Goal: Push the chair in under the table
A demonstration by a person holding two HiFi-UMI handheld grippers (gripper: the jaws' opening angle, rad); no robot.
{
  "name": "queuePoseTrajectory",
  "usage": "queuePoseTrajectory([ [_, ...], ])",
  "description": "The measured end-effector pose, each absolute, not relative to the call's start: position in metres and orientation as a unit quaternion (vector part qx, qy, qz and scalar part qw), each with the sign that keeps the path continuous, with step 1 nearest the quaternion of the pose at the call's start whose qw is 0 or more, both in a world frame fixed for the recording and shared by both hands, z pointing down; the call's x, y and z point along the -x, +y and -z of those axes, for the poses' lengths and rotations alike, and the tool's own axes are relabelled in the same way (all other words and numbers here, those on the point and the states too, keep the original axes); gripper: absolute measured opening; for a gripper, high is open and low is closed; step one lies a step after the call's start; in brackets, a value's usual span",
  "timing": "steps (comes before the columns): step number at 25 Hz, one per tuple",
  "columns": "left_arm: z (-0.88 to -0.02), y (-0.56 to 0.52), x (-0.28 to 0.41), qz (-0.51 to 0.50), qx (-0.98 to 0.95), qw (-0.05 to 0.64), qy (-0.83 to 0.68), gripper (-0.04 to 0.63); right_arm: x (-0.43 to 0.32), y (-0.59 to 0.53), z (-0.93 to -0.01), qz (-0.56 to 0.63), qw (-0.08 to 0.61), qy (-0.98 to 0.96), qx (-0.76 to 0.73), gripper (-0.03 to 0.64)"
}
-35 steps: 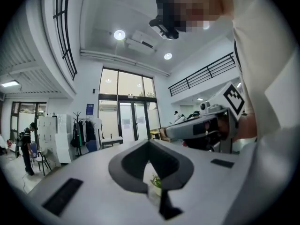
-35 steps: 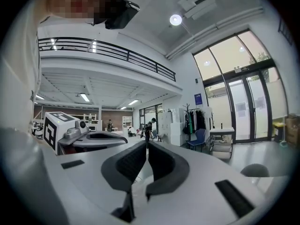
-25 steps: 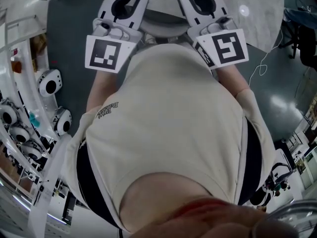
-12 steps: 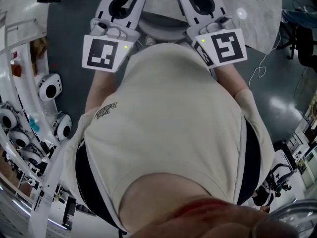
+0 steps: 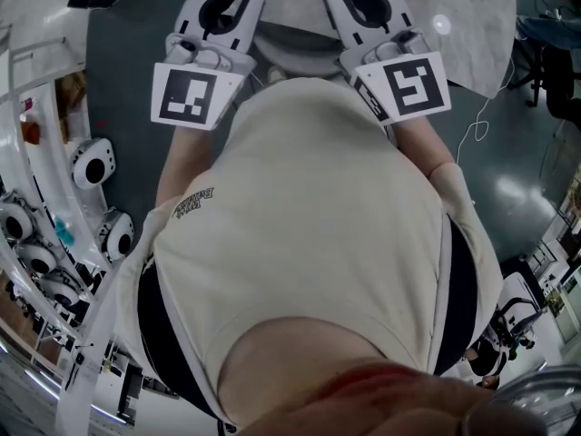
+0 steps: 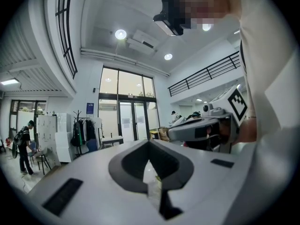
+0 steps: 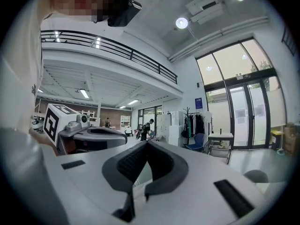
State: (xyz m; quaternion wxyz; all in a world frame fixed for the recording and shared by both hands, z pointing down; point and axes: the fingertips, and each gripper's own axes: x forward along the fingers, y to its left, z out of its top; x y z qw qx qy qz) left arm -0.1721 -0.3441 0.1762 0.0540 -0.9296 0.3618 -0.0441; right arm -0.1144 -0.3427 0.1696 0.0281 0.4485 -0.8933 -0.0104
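- The left tongs [image 6: 149,146] are pressed together with nothing between them; their own view shows the dark pads meeting at the tip and only the room beyond.
- The right tongs [image 7: 146,146] are pressed together too, and equally empty.
- Both are held level and side by side in front of the person's shirt [image 5: 309,225], each with its marker cube [image 5: 189,96] nearest the body. This looks like a stance for shoving rather than grasping: closed tongs make a stiff, blunt end that will not snag.
- The pale curved shape low between the two tools in the head view is most likely the chair [image 5: 290,51], just ahead of the person's waist. The torso hides most of it, so I cannot tell which part shows.
- Beyond it lies the marbled surface [image 5: 472,25], with dark floor [image 5: 127,71] on either side and a thin cable [image 5: 477,121] trailing to the right.
- Whether either tool touches the chair cannot be told: the tips run off the top of the head view, and both gripper views look over the chair toward the glass doors [image 6: 126,121].
- Judging from this, the push is under way or about to start. With one tool to each side of the chair, pressing evenly should send it straight under the surface rather than letting it swing.
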Motion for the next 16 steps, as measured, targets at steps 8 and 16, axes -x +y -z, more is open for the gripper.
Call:
queuePoseTrajectory([
  [8, -0.179, -0.347, 0.178, 0.044, 0.928, 0.041, 0.369, 0.009, 0.119, -0.343, -0.173, 0.004, 0.034, -0.896, -0.444, 0.009],
  [16, -0.184, -0.344, 0.186, 0.045, 0.926, 0.039, 0.373, 0.009, 0.127, -0.34, -0.176, 0.002, 0.034, -0.899, -0.437, 0.009],
])
